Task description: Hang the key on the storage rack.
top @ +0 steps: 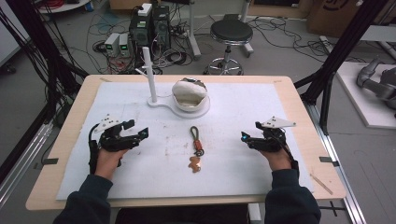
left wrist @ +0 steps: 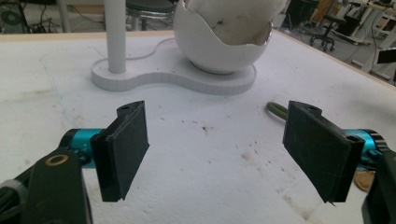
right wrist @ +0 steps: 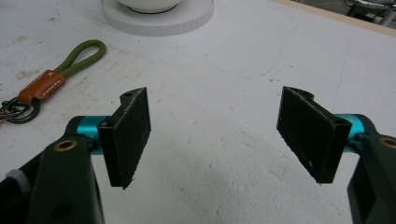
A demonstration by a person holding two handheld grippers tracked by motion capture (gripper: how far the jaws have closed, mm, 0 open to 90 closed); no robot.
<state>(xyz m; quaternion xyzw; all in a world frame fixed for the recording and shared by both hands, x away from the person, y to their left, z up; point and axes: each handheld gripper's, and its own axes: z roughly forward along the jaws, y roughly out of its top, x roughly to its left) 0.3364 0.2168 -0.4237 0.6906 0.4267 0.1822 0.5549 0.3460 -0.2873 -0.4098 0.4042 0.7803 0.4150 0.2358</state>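
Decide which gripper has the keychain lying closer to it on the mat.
The right gripper: the keychain lies slightly nearer it than the left gripper.

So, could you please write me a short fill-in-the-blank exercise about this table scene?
1. The keychain lies on the white mat ____ the two grippers.
2. The left gripper and the right gripper both have their jaws ____.
3. The keychain's loop is coloured ____.
4. The egg-shaped bowl sits on a white stand beside an upright ____.

Missing words: between; open; green; post
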